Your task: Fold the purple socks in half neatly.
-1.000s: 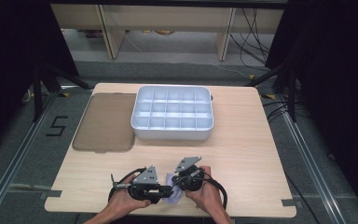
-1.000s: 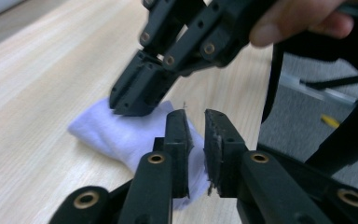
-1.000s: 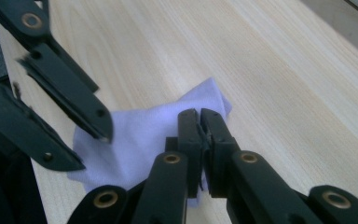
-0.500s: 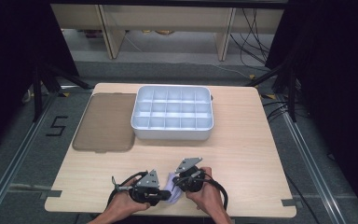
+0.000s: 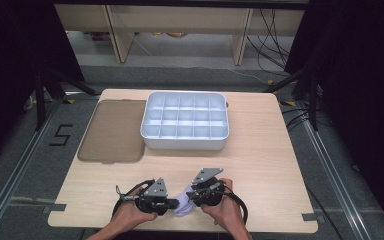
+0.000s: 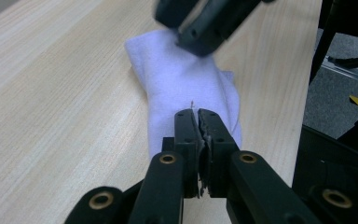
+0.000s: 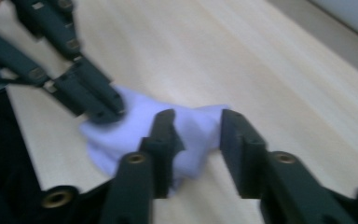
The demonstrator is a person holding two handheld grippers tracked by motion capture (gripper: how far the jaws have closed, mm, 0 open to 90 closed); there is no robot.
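Near bench (image 5: 260, 165) edge, 6 o'clock: small white cloth (image 5: 182, 205) lying on wood between two hand-held grippers.
Left gripper (image 6: 196, 122): fingers pressed together, pinching near fold of cloth.
Right gripper (image 7: 196, 133): fingers spread, straddling bunched cloth end, not clamped.
Mid bench, toward 12 o'clock: white compartment tray (image 5: 185, 142), cells empty as far as visible.
Just beside tray at 9 o'clock: flat brown lid (image 5: 112, 131), lying flat on bench.
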